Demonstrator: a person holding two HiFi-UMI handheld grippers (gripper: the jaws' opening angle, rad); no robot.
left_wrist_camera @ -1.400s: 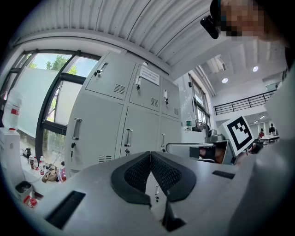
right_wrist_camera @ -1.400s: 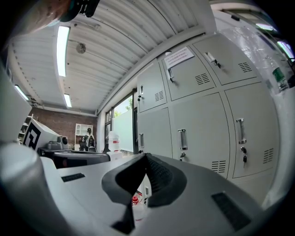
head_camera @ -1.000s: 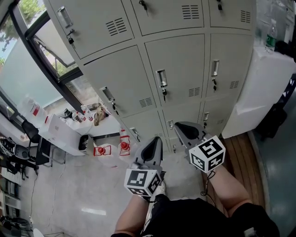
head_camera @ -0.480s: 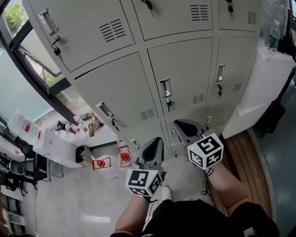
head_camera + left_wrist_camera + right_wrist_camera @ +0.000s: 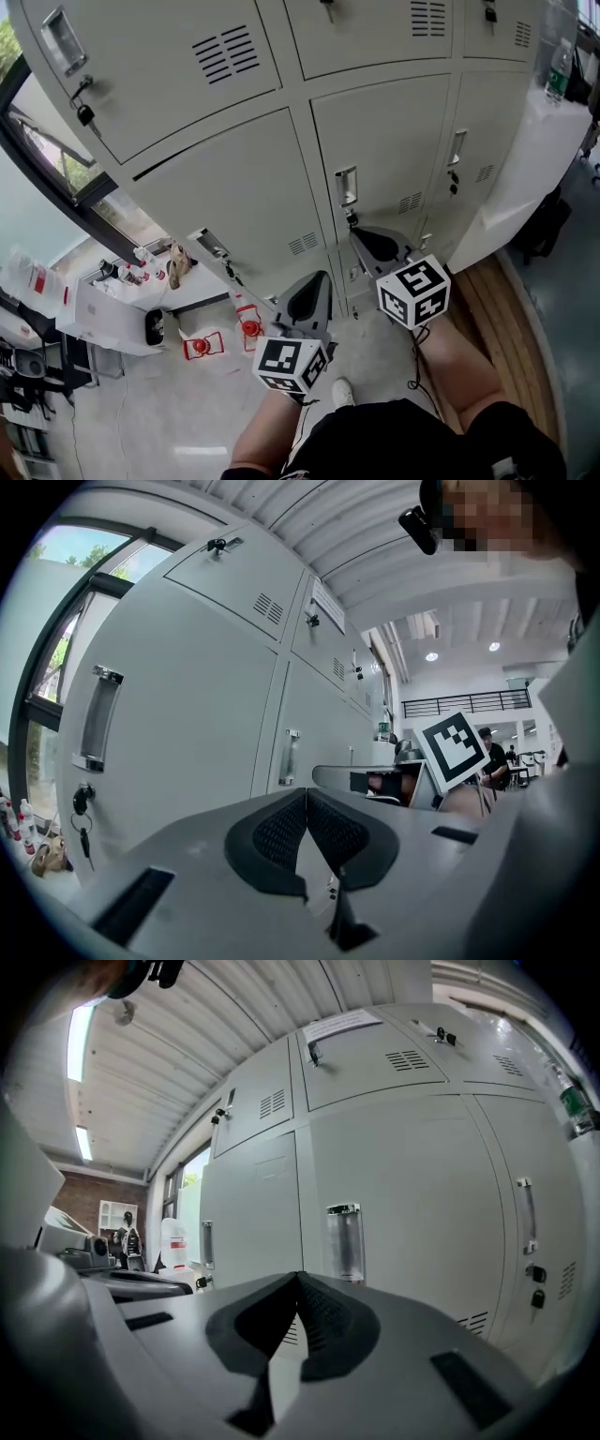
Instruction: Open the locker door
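A bank of grey lockers fills the head view. The middle locker door carries a silver recessed handle with a key hanging under it. My right gripper is shut and empty, its tip just below that handle and apart from the door. In the right gripper view the same handle stands straight ahead, above the closed jaws of the right gripper. Lower and to the left, my left gripper is also shut on nothing. In its own view the left gripper faces a locker handle with keys below.
A white counter with a bottle stands right of the lockers, over a wooden floor strip. A dark-framed window is at left. Red items and a white box lie on the floor.
The lockers have come nearer in the head view. The right gripper has risen to just under the middle door's handle. Both grippers have stayed shut.
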